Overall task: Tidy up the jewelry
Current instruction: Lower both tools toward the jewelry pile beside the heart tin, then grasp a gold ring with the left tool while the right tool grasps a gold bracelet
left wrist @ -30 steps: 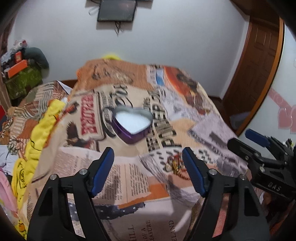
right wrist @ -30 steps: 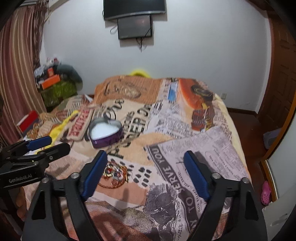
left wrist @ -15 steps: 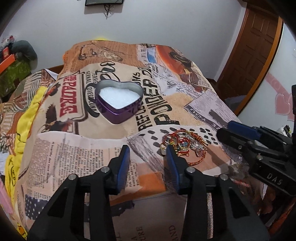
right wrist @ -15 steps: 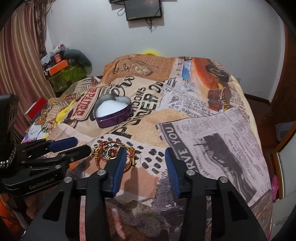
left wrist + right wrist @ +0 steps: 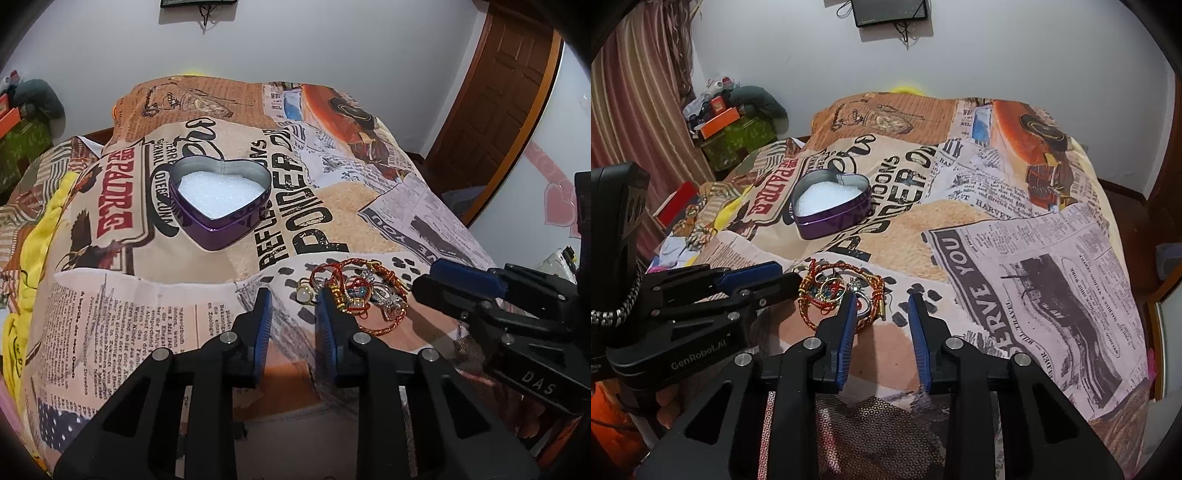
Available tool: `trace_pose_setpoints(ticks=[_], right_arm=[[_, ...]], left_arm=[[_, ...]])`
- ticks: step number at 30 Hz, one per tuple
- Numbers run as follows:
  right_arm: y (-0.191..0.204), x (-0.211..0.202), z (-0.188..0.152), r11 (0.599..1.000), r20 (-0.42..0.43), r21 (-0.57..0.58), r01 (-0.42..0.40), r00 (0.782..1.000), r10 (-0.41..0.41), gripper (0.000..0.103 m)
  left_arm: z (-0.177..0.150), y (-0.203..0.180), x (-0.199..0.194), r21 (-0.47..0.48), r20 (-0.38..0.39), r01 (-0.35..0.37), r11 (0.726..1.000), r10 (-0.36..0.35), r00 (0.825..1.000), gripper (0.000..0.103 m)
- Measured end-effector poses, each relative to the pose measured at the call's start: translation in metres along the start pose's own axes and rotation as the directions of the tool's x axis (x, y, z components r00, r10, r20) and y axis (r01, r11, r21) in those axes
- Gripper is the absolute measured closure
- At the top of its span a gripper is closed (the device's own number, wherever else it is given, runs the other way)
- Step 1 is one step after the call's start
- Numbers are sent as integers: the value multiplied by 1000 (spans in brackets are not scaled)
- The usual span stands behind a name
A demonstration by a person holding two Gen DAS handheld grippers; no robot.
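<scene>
On the bed, jewelry (image 5: 356, 293) lies heaped near the heart tin (image 5: 220, 206).
Left gripper (image 5: 293, 295) and right gripper (image 5: 882, 301) are part-open, empty; nip one piece, not the tangle.

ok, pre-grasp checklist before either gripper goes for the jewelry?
1. Heart tin open, white padding exposed: ok.
2. Tin free of jewelry: ok, nothing in it.
3. Jewelry pile in view on the bedspread: ok.
4. Pieces separated for a single pick: not ok, bracelets and rings lie tangled together.
5. Left gripper lined up: not ok, jaws narrowly open and empty, pile just to their right.
6. Right gripper lined up: not ok, jaws open and empty, pile at the left finger only.
</scene>
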State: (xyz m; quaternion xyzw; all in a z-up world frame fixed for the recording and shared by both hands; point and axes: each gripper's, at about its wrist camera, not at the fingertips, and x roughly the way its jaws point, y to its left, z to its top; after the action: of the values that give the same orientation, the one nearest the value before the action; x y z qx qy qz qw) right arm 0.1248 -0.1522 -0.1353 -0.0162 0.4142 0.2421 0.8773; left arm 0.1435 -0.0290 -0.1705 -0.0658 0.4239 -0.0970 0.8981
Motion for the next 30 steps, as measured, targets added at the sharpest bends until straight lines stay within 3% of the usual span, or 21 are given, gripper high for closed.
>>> trace_pose_setpoints(ticks=[9, 17, 25, 30], right_arm=[[0, 9, 5, 1000, -44, -19, -12, 999, 11, 82], [-7, 24, 6, 1000, -101, -2, -24, 995, 24, 91], [-1, 20, 12, 998, -95, -52, -19, 995, 14, 91], [0, 31, 16, 996, -135, -81, -35, 991, 24, 91]], left_arm=[[7, -3, 3, 30, -10, 12, 999, -11, 1000, 78], [8, 0, 11, 19, -21, 19, 1000, -18, 1000, 78], [12, 0, 12, 30, -28, 25, 999, -24, 999, 79], [15, 3, 17, 27, -46, 31, 999, -30, 999, 79]])
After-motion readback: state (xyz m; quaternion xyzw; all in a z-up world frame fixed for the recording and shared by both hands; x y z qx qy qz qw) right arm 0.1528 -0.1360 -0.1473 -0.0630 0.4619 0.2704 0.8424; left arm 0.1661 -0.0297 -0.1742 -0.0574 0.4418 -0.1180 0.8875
